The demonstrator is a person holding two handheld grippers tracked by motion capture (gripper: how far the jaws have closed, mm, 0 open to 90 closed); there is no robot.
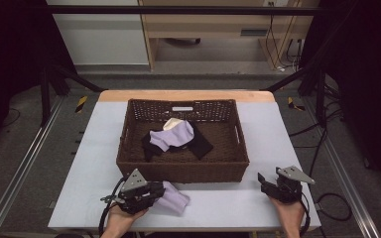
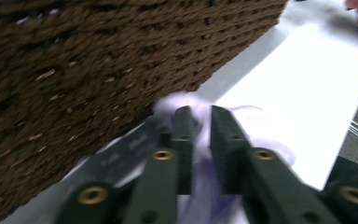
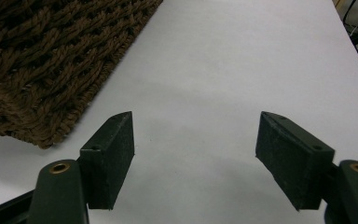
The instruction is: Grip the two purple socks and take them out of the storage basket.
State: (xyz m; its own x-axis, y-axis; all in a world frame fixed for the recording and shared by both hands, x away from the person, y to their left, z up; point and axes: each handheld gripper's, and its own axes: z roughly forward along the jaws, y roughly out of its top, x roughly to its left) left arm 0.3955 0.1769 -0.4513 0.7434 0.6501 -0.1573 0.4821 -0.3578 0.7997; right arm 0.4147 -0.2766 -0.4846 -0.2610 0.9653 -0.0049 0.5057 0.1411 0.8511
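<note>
A dark woven basket [image 1: 183, 171] stands mid-table, holding a lilac sock [image 1: 172, 135] over black cloth [image 1: 202, 144] and a cream piece. A second lilac sock [image 1: 172, 197] lies on the white table in front of the basket's near wall. My left gripper [image 1: 155, 191] is shut on that sock; in the left gripper view the lilac sock [image 2: 200, 163] is pinched between the two jaws, just beside the basket wall [image 2: 98, 60]. My right gripper [image 1: 265, 182] rests at the front right, open and empty, its jaws wide apart over bare table [image 3: 196, 126], the basket corner [image 3: 42, 70] to its left.
The white table surface [image 1: 228, 203] stretches between the two grippers along the near edge. Metal frame rails run down both sides of the table. Cables [image 1: 327, 198] trail on the floor at the right. A wooden desk stands beyond the far edge.
</note>
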